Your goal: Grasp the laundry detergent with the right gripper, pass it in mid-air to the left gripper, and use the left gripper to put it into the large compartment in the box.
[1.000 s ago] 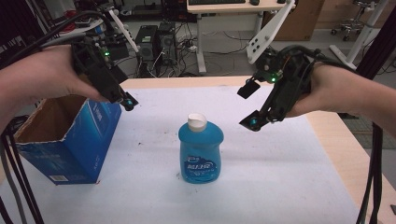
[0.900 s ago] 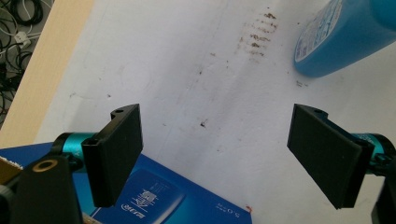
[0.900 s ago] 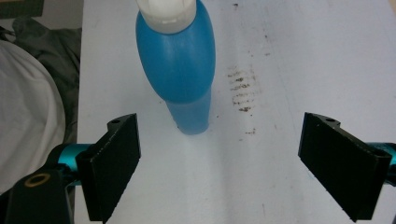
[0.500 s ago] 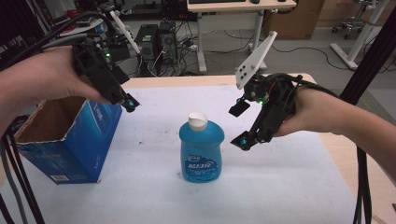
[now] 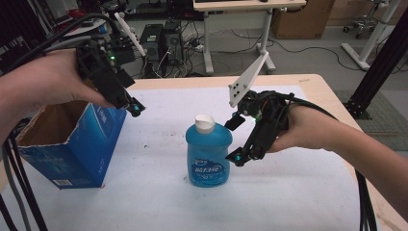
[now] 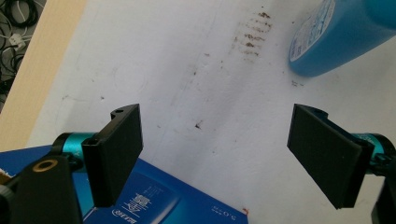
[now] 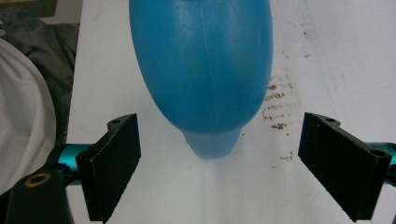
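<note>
A blue bottle [image 5: 209,156] with a white cap [image 5: 204,122] stands upright mid-table. My right gripper [image 5: 235,140] is open just to its right, jaws one above the other and level with the bottle's upper body. In the right gripper view the bottle [image 7: 201,70] lies ahead of the open right gripper [image 7: 219,163], apart from both jaws. A blue cardboard box [image 5: 72,144] with an open top stands at the left. My left gripper [image 5: 130,103] hovers open over its right rim. The left gripper view has the open left gripper [image 6: 219,158] above the box edge [image 6: 154,200], with the bottle [image 6: 336,37] farther off.
A white mat [image 5: 298,192] covers the wooden table [image 5: 332,96]. Brown smudges [image 6: 252,35] mark the mat near the bottle. Desk legs, a computer tower and cables stand on the floor beyond the far edge. Cables trail from both grippers.
My right gripper has moved left and down, from above the table's right side to beside the bottle. The left gripper, box and bottle have stayed put.
</note>
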Tool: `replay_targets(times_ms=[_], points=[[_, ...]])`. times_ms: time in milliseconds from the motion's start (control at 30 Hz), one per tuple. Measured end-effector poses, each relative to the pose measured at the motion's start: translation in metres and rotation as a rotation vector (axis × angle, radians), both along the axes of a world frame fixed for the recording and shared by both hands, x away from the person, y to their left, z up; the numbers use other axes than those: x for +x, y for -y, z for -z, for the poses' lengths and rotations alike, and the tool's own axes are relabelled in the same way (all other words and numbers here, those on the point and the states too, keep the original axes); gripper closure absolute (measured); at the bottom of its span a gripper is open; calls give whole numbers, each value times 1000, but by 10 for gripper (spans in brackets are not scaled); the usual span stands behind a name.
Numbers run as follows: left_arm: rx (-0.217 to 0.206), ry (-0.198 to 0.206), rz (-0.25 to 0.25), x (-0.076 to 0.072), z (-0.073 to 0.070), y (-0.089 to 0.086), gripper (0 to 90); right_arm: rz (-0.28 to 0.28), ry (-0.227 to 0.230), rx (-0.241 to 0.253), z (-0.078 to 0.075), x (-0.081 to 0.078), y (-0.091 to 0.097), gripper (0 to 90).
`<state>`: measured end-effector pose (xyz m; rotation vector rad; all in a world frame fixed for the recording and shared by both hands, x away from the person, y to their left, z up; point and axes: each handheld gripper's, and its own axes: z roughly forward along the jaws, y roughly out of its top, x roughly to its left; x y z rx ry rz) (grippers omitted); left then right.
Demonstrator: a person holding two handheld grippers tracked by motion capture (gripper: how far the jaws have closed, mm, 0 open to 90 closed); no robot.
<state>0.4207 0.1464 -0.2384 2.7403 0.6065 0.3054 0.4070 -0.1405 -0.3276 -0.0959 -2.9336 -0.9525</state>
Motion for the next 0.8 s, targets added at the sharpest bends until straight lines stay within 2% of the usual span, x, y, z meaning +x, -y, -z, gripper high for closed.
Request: replay_targets(times_ms=[700, 800], points=[[-3, 2, 7, -1, 1, 1, 183, -12, 15, 35, 14, -3, -21, 127], [0, 4, 6, -1, 0, 0, 183, -21, 18, 47, 14, -3, -22, 176]])
